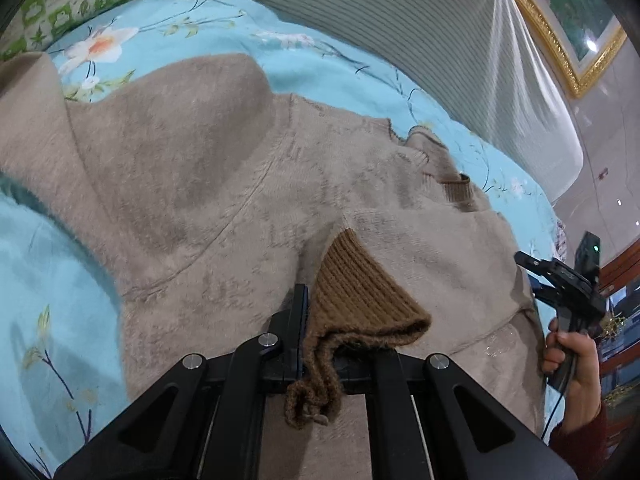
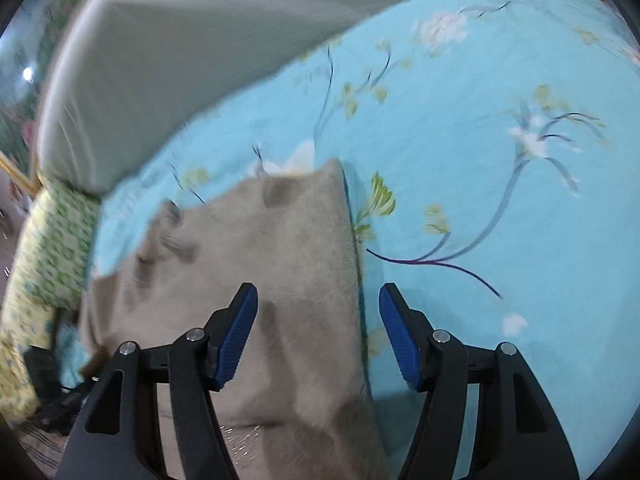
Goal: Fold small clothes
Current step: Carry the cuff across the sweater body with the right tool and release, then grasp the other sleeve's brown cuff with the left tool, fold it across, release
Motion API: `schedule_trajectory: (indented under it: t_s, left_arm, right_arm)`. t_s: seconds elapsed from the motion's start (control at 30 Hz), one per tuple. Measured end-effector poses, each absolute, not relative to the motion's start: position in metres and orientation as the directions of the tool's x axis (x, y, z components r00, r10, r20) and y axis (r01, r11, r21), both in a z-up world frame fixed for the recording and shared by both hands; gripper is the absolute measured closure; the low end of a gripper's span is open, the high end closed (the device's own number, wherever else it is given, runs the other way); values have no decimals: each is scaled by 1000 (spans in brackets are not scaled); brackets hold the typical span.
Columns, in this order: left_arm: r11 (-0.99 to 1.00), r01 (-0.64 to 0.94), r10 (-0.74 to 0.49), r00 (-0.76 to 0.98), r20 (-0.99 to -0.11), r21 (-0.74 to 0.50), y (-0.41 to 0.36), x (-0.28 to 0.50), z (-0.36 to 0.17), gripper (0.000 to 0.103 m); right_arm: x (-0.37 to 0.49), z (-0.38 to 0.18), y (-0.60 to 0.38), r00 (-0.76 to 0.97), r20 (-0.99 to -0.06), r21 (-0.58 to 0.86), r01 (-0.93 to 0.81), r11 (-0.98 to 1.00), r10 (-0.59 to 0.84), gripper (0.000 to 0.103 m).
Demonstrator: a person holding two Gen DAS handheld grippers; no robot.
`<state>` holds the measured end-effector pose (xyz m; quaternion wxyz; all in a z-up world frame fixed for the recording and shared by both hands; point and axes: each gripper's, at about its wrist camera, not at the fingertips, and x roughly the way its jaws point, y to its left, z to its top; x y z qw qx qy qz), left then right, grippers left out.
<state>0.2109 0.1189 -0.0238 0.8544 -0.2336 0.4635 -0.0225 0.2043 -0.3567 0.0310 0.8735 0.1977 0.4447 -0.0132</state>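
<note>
1. Two grippers share one garment: a beige fleece sweater [image 1: 224, 184] spread across the blue floral bedspread [image 1: 340, 72], which serves as the landmark here. The sweater lies on it, below the grey striped headboard cushion [image 1: 420, 40].
2. The left gripper [image 1: 320, 320] is clamped on the brown ribbed cuff [image 1: 360, 292], whose loose yarn tail hangs over the gripper body. The cuff is lifted over the sweater's body, so the step in hand looks like folding a sleeve inward.
3. The right gripper [image 2: 318, 332] has its blue pads [image 2: 236, 336] apart and holds nothing. It hovers over the sweater's edge where that edge meets the bare bedspread.
4. To do this well, carry the cuff low across the sweater so the sleeve lies flat and does not bunch.
5. Keep the yarn tail clear of the linkage; it could snag on release.
6. The free right gripper could pin or grasp the near edge, keeping the fleece from sliding over the bedspread.
</note>
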Motion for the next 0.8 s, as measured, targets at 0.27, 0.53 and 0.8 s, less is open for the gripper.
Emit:
schedule_trajectory:
  t_s: [0.27,0.53,0.8]
  left_arm:
    - [908,-153,-234,587,-776,-389,108,229,-15,96]
    - [881,-225,-220,585,-781,-417,141,204,-20,68]
    - [840,-346,-119,635,-764,-418,211,154,-2,42]
  right_arm:
    - [193,57,-359,684,-727,252,193,948,54,95]
    - [174,41,-364,661,-746,330,260,907,81,70]
    - [115,45,-321,680,-680,465,112,878,274,63]
